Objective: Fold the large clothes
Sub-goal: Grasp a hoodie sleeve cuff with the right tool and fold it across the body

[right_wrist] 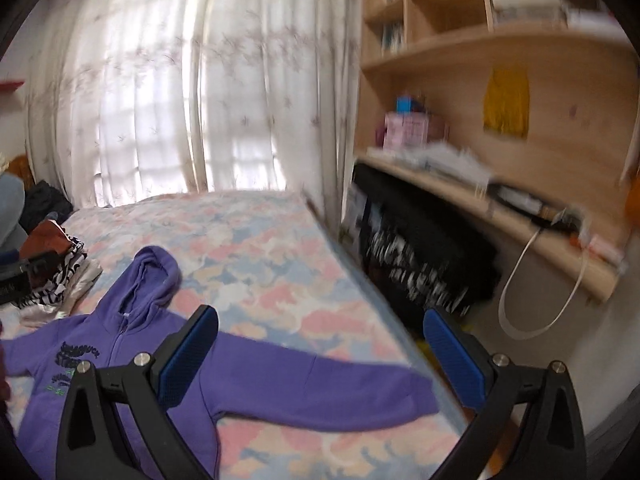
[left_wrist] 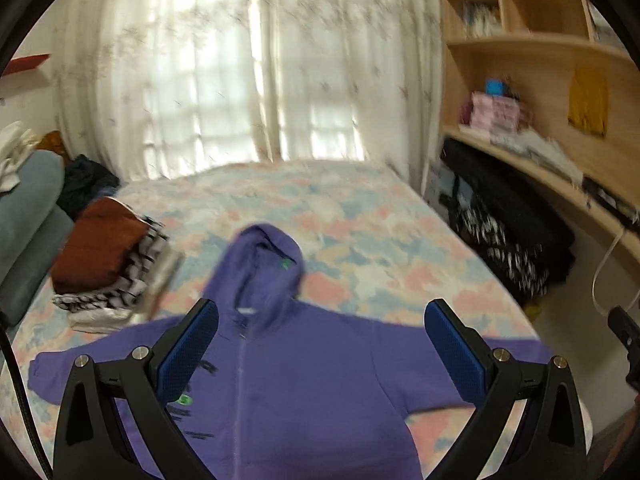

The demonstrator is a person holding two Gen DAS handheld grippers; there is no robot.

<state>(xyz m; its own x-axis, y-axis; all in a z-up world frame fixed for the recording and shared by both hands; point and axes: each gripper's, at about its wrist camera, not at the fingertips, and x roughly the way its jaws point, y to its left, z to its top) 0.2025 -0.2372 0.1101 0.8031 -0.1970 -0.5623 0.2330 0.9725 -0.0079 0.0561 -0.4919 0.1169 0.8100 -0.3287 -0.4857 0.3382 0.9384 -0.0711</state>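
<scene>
A purple zip hoodie (left_wrist: 304, 380) lies front up on the bed, hood toward the window, both sleeves spread out sideways. My left gripper (left_wrist: 322, 320) is open and empty, held above the hoodie's chest. My right gripper (right_wrist: 320, 326) is open and empty, held above the hoodie's right sleeve (right_wrist: 320, 392) near the bed's right edge. The hoodie (right_wrist: 100, 360) shows dark and green lettering on its chest in the right wrist view.
The bed (left_wrist: 360, 232) has a pastel patterned cover. A stack of folded clothes (left_wrist: 108, 264) sits at its left side, and also shows in the right wrist view (right_wrist: 60, 276). A wooden desk with shelves (right_wrist: 500, 216) and a black bag (right_wrist: 420, 256) stand to the right. Curtains (left_wrist: 248, 72) hang behind.
</scene>
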